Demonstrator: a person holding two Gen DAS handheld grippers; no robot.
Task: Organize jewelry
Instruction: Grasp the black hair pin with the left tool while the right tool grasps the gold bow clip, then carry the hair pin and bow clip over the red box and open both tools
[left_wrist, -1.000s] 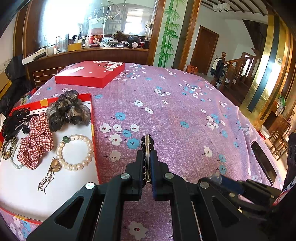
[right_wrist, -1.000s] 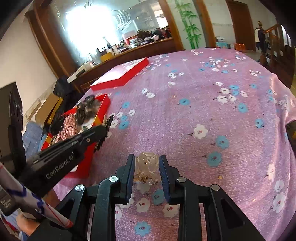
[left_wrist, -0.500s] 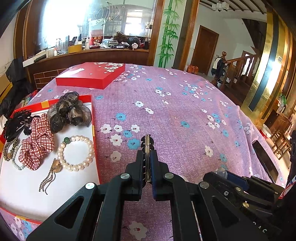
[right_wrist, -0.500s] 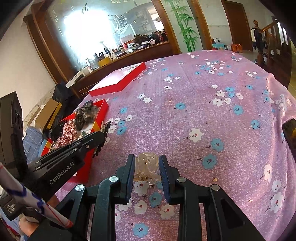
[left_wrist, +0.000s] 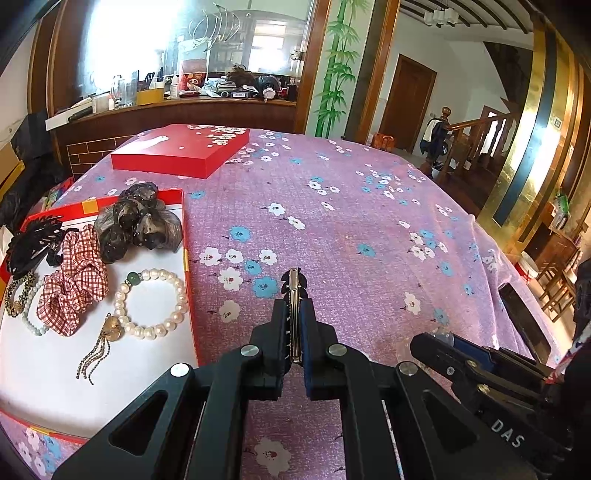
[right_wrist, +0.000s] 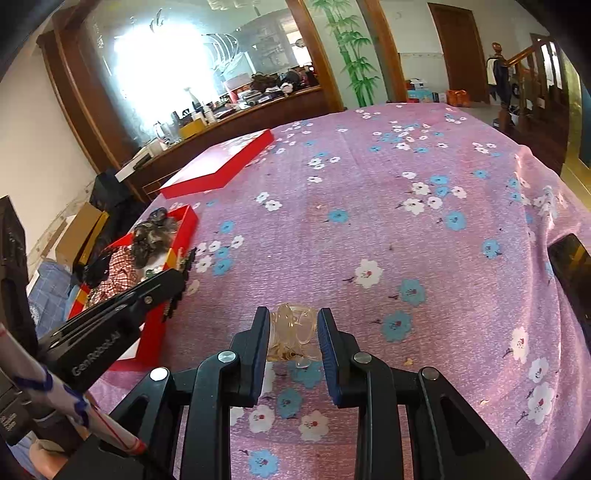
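Left tongs (left_wrist: 294, 295) pinch a thin hair clip (left_wrist: 294, 284) edge-on above the desk (left_wrist: 369, 229). Only the right view shows the right tongs (right_wrist: 293, 328) gripping a clear jar (right_wrist: 293, 326) of amber bits. Left view alone shows the red tray (left_wrist: 186, 236) contents: pearl bracelet (left_wrist: 151, 302), checked scrunchie (left_wrist: 74, 284), dark scrunchie (left_wrist: 138, 225), tassel earring (left_wrist: 99, 347). Red lid (left_wrist: 181, 149) lies beyond.

Across the centre and right of both frames the floral worktop (left_wrist: 369, 229) lies bare. At left stands the red-walled tray (left_wrist: 186, 258), crowded with pieces; the red lid (left_wrist: 177, 151) blocks the upper left; a phone (right_wrist: 572, 266) sits far right.
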